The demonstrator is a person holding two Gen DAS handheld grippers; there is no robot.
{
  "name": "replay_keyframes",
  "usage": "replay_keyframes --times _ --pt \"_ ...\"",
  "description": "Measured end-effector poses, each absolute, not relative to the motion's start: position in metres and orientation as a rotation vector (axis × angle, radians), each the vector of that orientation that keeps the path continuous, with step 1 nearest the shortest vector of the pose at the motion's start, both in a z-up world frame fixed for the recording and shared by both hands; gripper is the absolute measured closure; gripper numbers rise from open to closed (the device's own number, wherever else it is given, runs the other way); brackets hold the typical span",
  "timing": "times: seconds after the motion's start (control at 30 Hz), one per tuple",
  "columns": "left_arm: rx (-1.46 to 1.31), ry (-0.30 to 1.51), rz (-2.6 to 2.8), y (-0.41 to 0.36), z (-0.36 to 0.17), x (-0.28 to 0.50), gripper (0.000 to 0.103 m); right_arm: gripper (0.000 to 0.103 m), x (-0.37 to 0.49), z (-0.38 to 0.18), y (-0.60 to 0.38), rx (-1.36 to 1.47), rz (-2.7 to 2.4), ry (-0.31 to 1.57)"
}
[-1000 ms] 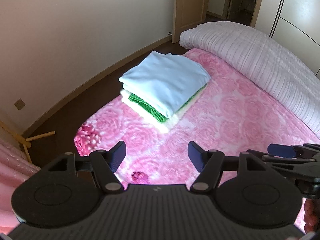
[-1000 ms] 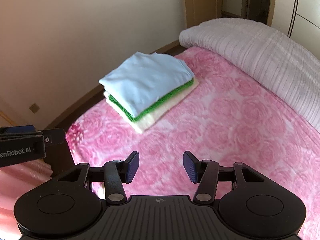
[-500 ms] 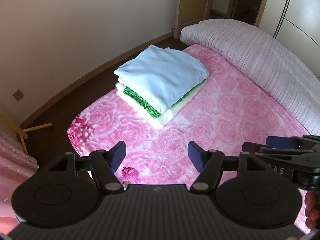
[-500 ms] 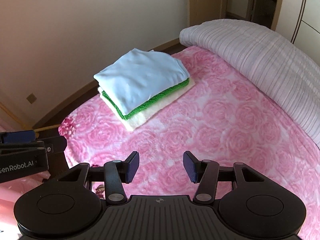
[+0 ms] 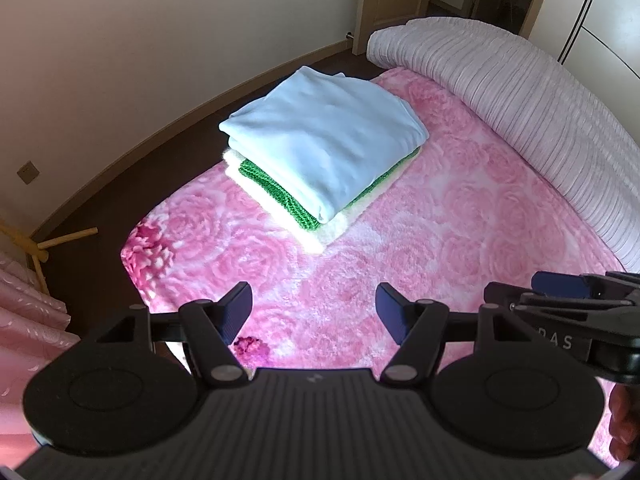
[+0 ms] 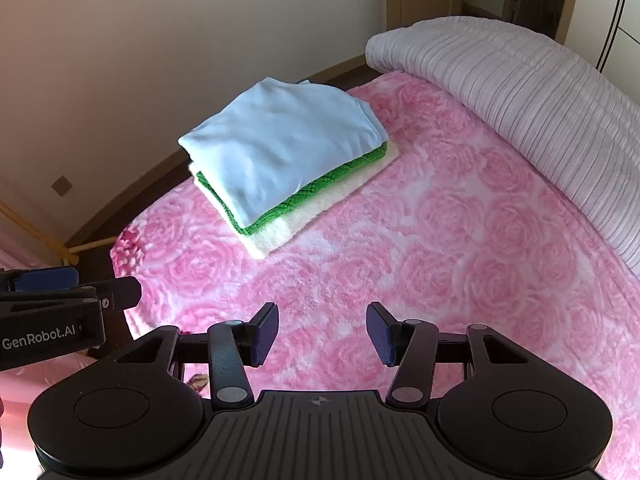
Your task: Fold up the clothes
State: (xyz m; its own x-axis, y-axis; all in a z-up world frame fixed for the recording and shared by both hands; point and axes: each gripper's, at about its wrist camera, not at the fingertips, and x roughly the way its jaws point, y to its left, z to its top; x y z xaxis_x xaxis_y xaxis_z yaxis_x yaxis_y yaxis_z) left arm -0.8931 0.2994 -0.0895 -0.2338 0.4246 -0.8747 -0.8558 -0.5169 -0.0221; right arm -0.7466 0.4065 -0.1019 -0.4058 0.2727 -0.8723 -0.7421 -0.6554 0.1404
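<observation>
A stack of three folded clothes is seen on a pink rose-patterned blanket that covers the bed. A pale blue garment lies on top, a green knitted piece is sandwiched beneath it, and a cream fleecy piece forms the bottom layer, its edge showing past the two above. The stack is placed near the far left corner of the bed, close to the edge by the wall and the dark floor. In the right wrist view the same stack is shown, with the blue garment uppermost.

A pale striped quilt is rolled along the right side of the bed, well apart from the stack.

The left gripper is held above the near part of the blanket with its jaws spread wide and nothing between them; it is well apart from the clothes. The right gripper is likewise held with its jaws apart and empty, above the blanket and short of the stack. Each gripper is seen at the edge of the other's view, side by side.

A wooden stand is seen on the floor at the left, and a pink curtain-like fabric is visible beside it. A doorway is seen beyond the bed.
</observation>
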Motion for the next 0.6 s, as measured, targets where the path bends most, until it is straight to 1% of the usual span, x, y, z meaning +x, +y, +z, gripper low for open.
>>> replay_keyframes --times 0.6 --pt "-1.194 0.643 1.858 0.334 -0.118 -0.915 0.038 0.05 -0.778 -0.123 0.447 -1.207 2.081 0.734"
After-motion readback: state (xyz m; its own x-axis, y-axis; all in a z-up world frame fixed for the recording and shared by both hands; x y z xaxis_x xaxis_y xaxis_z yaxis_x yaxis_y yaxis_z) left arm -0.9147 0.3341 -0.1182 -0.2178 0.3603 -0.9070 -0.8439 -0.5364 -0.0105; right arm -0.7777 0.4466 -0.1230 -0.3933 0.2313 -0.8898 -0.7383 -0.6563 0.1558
